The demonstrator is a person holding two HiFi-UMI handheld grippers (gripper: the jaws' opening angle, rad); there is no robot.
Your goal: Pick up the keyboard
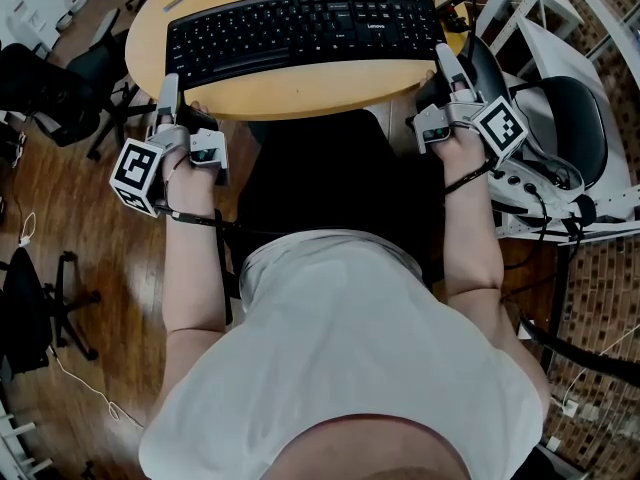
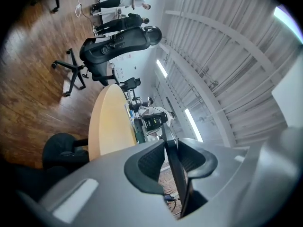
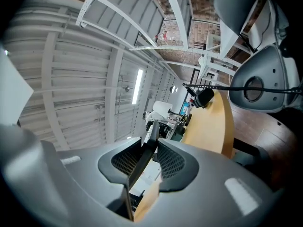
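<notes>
Head view: the keyboard [image 1: 305, 30] lies across the round table [image 1: 300, 96] near its front edge, apparently held just off the top. The left gripper [image 1: 168, 88] is clamped on its left end and the right gripper [image 1: 446, 60] on its right end. Each gripper view shows a thin dark edge pinched between the pads. Pickup is judged essentially done. The clearance beneath cannot be confirmed, and the table's far side is cut off.

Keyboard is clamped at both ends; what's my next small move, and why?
Probably raise both grippers together, level. The left gripper and right gripper each pinch one end of the keyboard, close over the table, so an uneven lift could tilt it.
</notes>
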